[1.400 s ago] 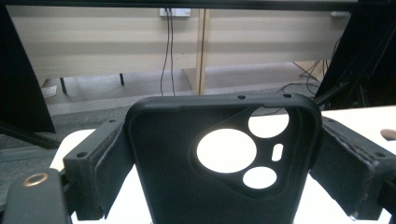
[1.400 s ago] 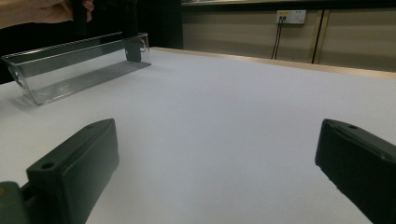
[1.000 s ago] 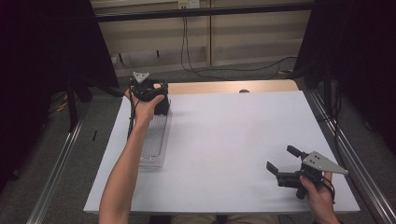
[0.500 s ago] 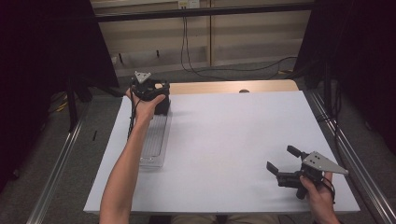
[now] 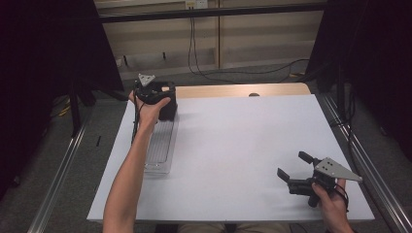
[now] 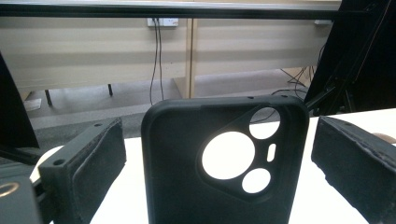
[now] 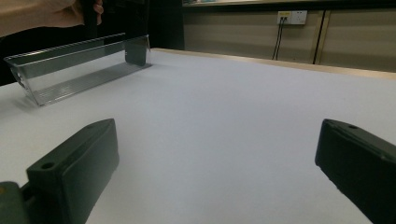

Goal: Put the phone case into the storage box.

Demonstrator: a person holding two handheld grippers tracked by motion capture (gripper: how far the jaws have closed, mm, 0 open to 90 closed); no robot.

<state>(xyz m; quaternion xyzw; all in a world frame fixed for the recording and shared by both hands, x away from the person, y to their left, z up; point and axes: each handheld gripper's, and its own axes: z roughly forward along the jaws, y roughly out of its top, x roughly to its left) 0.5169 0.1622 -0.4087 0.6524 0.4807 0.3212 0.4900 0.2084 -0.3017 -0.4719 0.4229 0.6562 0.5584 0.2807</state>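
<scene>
Black phone case (image 6: pixel 224 163) — one — stands between spread left gripper (image 6: pixel 224 172) jaws; right gripper (image 5: pixel 297 170) gapes.

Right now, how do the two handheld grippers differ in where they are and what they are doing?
The left gripper is stretched out to the table's far left corner, above the clear tray; the right gripper stays at the near right over bare white table. In the left gripper view a black phone case stands between the left jaws, untouched; nothing stands between the right jaws. Both are open.
</scene>
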